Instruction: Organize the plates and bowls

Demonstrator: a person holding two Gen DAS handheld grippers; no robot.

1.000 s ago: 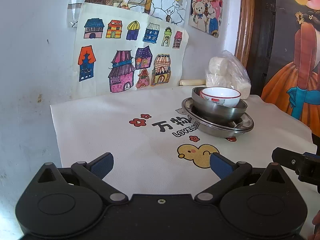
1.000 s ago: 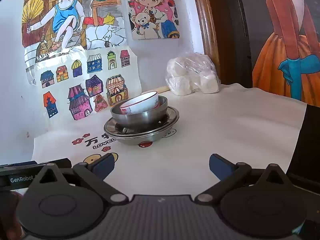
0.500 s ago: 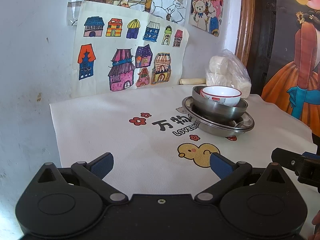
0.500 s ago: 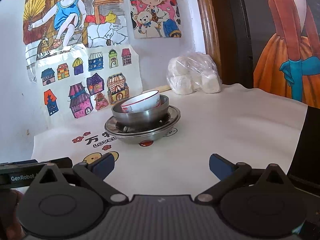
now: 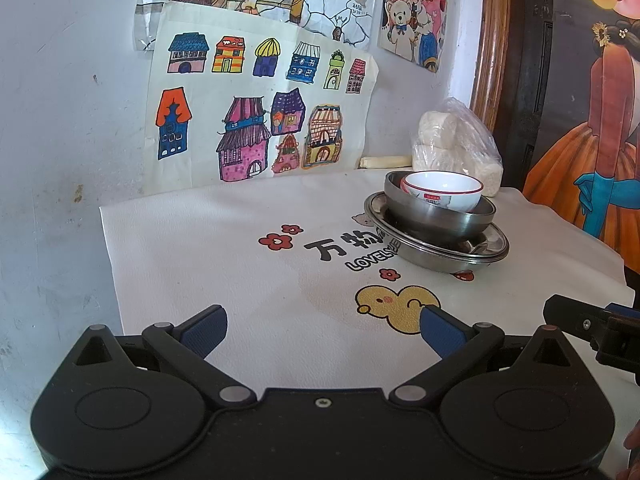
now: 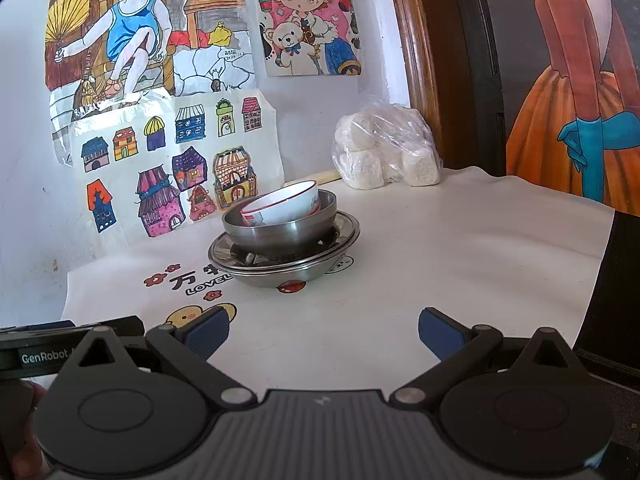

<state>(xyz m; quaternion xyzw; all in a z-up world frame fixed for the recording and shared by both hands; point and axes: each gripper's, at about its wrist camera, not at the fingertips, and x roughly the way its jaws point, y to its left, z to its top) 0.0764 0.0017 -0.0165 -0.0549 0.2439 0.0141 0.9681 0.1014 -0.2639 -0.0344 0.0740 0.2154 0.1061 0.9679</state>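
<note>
A white bowl with a red rim (image 5: 442, 194) (image 6: 282, 204) sits tilted inside a steel bowl (image 5: 438, 220) (image 6: 280, 232), which rests on stacked steel plates (image 5: 440, 250) (image 6: 280, 266) on the white tablecloth. My left gripper (image 5: 322, 330) is open and holds nothing, low over the cloth, well short of the stack, which lies ahead to its right. My right gripper (image 6: 322, 330) is open too, with nothing between its fingers, and the stack lies ahead slightly to its left. Part of the right tool (image 5: 592, 326) shows at the left view's right edge.
A clear plastic bag of white blocks (image 5: 456, 146) (image 6: 386, 156) sits at the back by the wall, behind the stack. Drawings hang on the wall (image 5: 256, 108). A dark wooden door frame (image 6: 424, 60) stands at the right. The table edge (image 6: 596, 264) drops off at the right.
Both grippers have pulled back a little from the stack and stayed open. The stack has not moved.
</note>
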